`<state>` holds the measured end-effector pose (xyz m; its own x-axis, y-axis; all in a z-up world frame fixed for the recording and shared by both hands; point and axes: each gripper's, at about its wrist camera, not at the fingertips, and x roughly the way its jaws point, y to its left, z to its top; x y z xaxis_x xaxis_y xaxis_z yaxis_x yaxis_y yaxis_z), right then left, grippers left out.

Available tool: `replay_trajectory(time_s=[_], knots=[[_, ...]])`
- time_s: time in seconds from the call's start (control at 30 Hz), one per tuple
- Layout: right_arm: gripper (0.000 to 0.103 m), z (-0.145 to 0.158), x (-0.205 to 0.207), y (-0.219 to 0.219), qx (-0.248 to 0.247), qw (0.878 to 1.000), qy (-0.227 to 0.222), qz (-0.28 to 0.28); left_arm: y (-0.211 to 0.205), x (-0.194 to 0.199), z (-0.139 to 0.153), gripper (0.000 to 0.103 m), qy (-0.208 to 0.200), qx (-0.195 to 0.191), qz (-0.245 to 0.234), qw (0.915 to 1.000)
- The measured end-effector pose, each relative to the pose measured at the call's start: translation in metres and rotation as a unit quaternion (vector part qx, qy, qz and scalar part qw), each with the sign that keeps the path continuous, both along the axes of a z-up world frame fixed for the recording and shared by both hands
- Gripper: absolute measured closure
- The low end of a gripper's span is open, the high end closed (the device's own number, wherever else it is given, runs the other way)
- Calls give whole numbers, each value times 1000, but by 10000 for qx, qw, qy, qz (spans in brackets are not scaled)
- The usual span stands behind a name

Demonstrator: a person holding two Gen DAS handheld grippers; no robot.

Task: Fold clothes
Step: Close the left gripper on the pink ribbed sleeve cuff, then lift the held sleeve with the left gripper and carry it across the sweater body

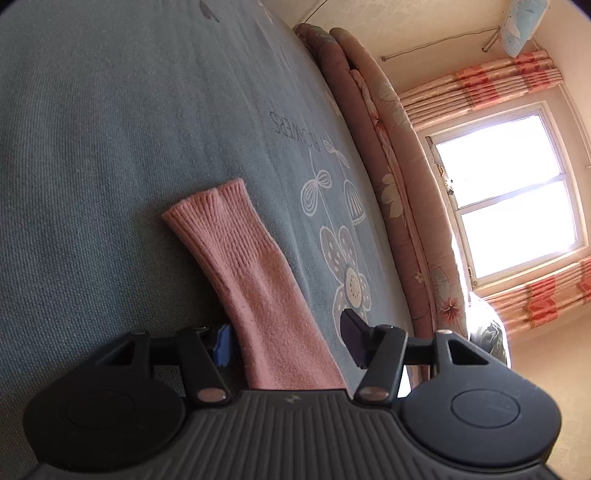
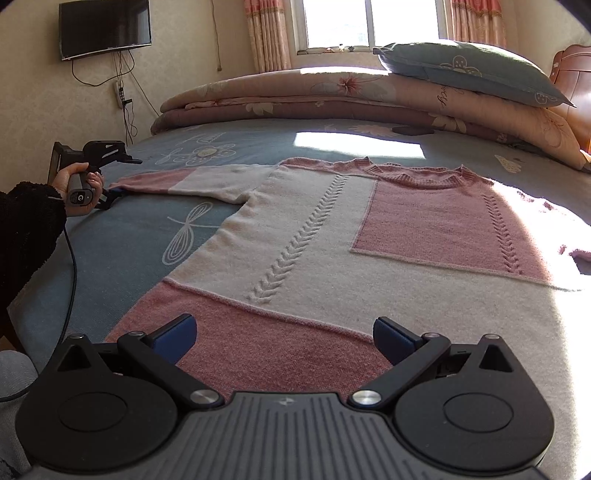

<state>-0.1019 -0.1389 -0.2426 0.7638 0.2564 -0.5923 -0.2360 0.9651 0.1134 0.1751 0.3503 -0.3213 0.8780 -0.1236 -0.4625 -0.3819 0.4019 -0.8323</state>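
A pink and cream knit sweater (image 2: 314, 236) lies spread flat on the blue-grey bedsheet (image 2: 122, 243). Its left sleeve (image 2: 184, 181) stretches out to the left. In the right wrist view a hand holds my left gripper (image 2: 110, 195) at that sleeve's pink end. In the left wrist view the pink sleeve (image 1: 255, 280) runs between the jaws of my left gripper (image 1: 288, 343), with the ribbed cuff (image 1: 207, 203) ahead of the fingertips. One blue pad (image 1: 222, 343) sits at the sleeve's edge; the other pad stands apart from it. My right gripper (image 2: 284, 339) hovers open over the pink hem band (image 2: 258, 343).
A folded floral quilt (image 2: 332, 99) and a pillow (image 2: 472, 70) lie along the bed's far side under the window (image 2: 369, 22). A TV (image 2: 105, 27) hangs on the left wall. A black cable (image 2: 72, 266) trails from the left hand over the bed edge.
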Motion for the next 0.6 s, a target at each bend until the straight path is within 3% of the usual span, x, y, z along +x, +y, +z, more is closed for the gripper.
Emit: replay_trajectory(time_s=[0.27,0.37,0.43,0.53,0.6], knots=[[0,-2,0,2,-26,10000,-9,28,-7,-10,0,46,-158,352,-6,9993],[0,-1,0,1,-36,10000,-23,1,-7,-16,-4,65,-67,424,48,9991],[0,-2,1,-1,31,10000,20,-46,-3,-15,-8,90,150,351,141,9992],[0,-1,0,-3,84,9999,-1,-65,2,-13,-9,94,329,211,162,9991],[0,1,-2,-3,30,10000,-55,-53,-3,-11,-2,94,500,444,139,9977]])
